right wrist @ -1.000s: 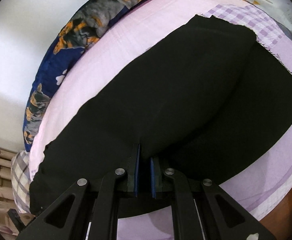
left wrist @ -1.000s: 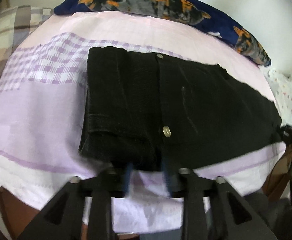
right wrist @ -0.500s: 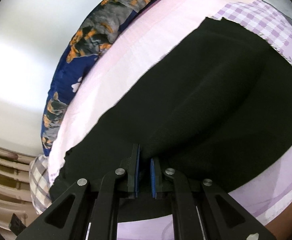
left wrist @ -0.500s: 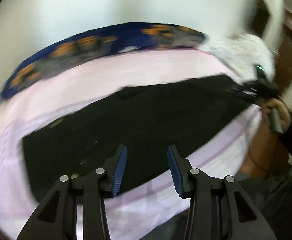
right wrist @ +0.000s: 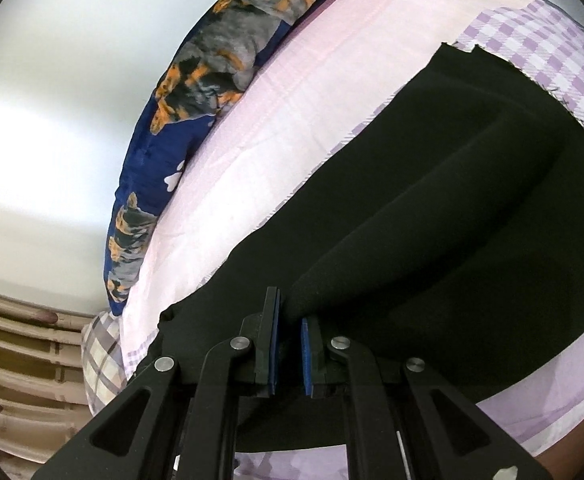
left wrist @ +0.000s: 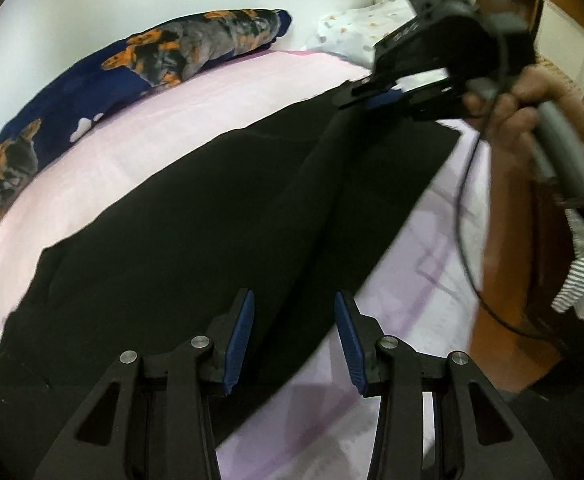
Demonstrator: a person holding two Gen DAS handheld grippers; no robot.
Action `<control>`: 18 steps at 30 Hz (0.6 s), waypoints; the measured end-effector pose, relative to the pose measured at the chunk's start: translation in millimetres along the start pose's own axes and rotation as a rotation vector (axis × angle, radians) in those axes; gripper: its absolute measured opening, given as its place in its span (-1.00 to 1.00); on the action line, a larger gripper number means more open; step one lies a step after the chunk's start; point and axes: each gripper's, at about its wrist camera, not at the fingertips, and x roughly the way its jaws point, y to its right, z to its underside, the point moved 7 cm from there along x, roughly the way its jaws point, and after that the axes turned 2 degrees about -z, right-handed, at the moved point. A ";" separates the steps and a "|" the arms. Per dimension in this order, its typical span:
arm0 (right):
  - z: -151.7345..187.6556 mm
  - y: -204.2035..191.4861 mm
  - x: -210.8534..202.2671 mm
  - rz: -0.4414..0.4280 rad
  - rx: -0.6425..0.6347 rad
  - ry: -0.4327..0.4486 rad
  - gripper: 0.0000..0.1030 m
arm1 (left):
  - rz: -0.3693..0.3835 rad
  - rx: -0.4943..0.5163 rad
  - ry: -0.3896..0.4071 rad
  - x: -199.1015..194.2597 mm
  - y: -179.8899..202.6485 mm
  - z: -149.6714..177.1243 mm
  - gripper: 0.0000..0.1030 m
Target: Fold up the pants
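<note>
Black pants lie stretched across a pink and lilac bed sheet. My left gripper hovers open over the near edge of the legs, with nothing between its blue pads. At the far right a hand holds my right gripper, which is shut on the leg end and pulls it up into a raised ridge. In the right wrist view the right gripper pinches a fold of the pants that runs away to the upper right.
A dark blue blanket with orange and grey dogs lies along the wall behind the pants. A white dotted cloth sits at the bed's far end. A plaid pillow lies at the other end. Brown wood borders the bed by the person.
The left gripper has swept from the waistband end along the pants to the legs and rolled, staying open. The right gripper has kept its pinch and lifted the fabric a little.
</note>
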 end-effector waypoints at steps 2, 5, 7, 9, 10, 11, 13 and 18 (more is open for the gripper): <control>0.6 0.9 -0.7 -0.009 0.008 -0.003 -0.85 | -0.066 0.016 0.010 8.8 0.7 -5.5 -0.16; 1.8 3.3 -1.2 -0.022 0.022 -0.002 -0.85 | -0.134 0.049 0.020 21.1 6.4 -11.5 -0.16; 2.7 4.4 -1.5 -0.031 0.028 -0.001 -0.85 | -0.139 0.054 0.008 28.7 8.8 -14.9 -0.42; 3.8 6.0 -2.1 -0.046 0.030 -0.001 -0.82 | -0.138 0.041 -0.005 34.3 7.5 -16.0 -0.66; 4.2 6.1 -1.5 -0.050 0.031 -0.003 -0.78 | -0.145 0.032 -0.006 35.1 5.7 -15.9 -0.77; 5.0 9.2 -1.6 -0.048 0.041 -0.006 -0.78 | -0.141 0.020 -0.007 36.3 3.2 -16.0 -0.80; 5.9 17.2 -1.5 -0.041 0.070 -0.006 -0.69 | -0.129 -0.010 -0.007 37.0 -1.2 -16.5 -0.83; -4.1 49.6 -20.3 0.036 0.128 0.091 -0.38 | -0.114 -0.057 -0.001 36.0 -7.8 -17.3 -0.84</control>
